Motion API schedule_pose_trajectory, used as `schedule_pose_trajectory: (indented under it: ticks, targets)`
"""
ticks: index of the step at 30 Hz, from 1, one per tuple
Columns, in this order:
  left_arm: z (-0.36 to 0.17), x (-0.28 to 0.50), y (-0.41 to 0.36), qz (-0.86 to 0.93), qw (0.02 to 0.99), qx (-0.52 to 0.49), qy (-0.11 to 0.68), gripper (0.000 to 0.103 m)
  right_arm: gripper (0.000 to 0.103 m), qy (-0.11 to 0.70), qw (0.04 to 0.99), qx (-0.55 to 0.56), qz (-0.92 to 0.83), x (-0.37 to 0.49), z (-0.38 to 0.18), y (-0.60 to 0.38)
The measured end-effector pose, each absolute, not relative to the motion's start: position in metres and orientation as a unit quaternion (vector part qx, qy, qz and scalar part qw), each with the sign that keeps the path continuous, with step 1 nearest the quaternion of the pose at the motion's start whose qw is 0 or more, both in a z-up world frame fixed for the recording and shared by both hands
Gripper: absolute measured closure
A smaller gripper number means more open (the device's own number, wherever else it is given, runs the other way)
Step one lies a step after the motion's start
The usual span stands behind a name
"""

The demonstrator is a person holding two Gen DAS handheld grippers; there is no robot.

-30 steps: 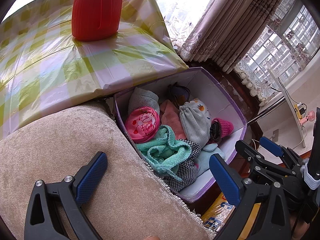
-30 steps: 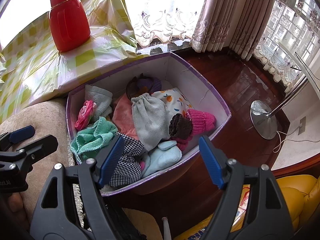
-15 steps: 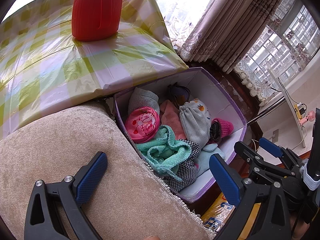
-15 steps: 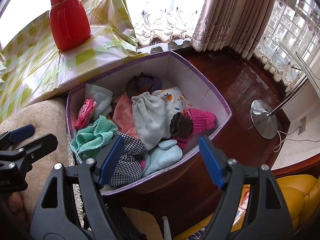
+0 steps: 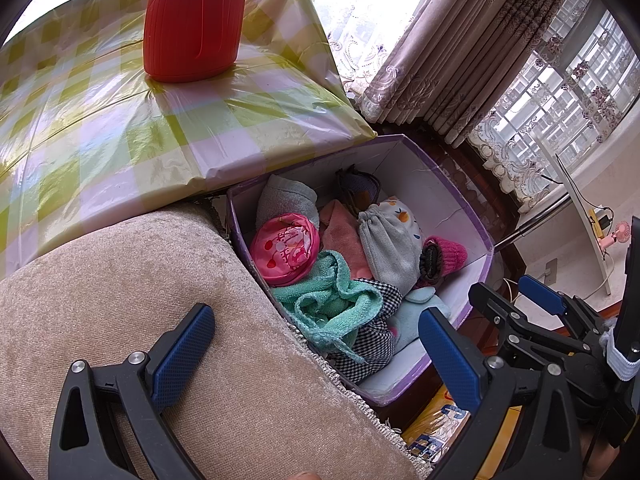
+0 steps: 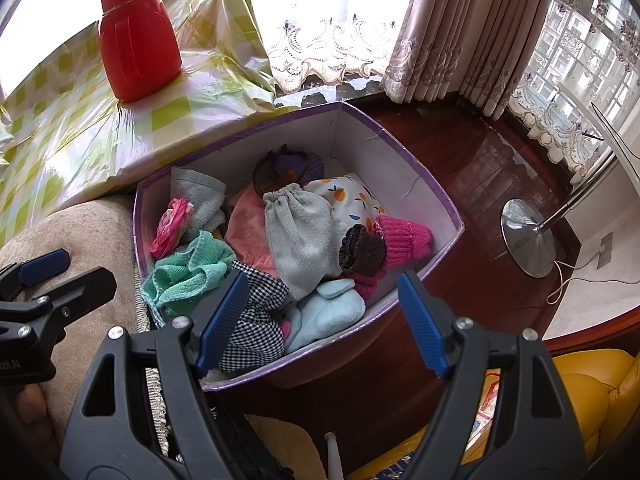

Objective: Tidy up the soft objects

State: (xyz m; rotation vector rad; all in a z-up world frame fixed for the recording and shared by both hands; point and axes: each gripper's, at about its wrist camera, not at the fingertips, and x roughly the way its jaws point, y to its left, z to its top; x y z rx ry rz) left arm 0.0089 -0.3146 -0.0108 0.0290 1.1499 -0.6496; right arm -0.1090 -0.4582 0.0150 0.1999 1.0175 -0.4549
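A purple-edged cardboard box (image 6: 400, 168) (image 5: 452, 200) holds several soft items: a teal towel (image 6: 188, 272) (image 5: 332, 304), a grey drawstring pouch (image 6: 300, 236) (image 5: 388, 248), a pink knit hat (image 6: 404, 236) (image 5: 448, 254), a checked cloth (image 6: 256, 320), a round pink pouch (image 5: 286, 252) and a pale blue plush (image 6: 328, 312). My right gripper (image 6: 324, 320) hovers open over the box's near edge, nothing between its blue pads. My left gripper (image 5: 316, 356) stands open above the beige cushion (image 5: 120, 288) beside the box, holding nothing.
A red jug (image 6: 138, 36) (image 5: 196, 20) stands on a table with a green checked plastic cover (image 5: 100, 112) behind the box. Dark wooden floor (image 6: 472, 160), a lamp base (image 6: 528, 236), curtains (image 6: 448, 28) and a yellow seat (image 6: 592, 400) lie to the right.
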Motion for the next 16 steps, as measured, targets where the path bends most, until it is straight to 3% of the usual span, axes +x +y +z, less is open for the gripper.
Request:
schedule_pose_trajectory:
  ticks: [16]
  targets:
    - [-0.0084,0.0109,-0.3179,-0.306,0.792,0.015,0.528,0.0,0.024,0.483,0.844,0.093,-0.214,-0.1081,0.0144,-0.4591]
